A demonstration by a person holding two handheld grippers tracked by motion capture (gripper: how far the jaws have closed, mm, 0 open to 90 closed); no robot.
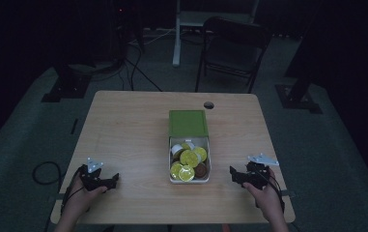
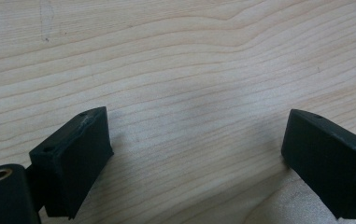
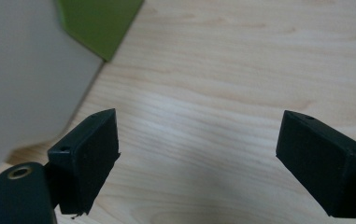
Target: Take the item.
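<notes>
Mid-table: white box (image 1: 190,162) full of yellow and brown cups, green lid (image 1: 187,123) lying at its far end
Left gripper (image 1: 105,182): well off to the box's left, jaws wide, just bare table (image 2: 189,70) between them
Right gripper (image 1: 235,175): near the box's right side, jaws wide, nothing held
Right gripper view: close-up of the box's white wall and a green lid corner
High view: shows the cups inside
Long axis: runs away from the person
</notes>
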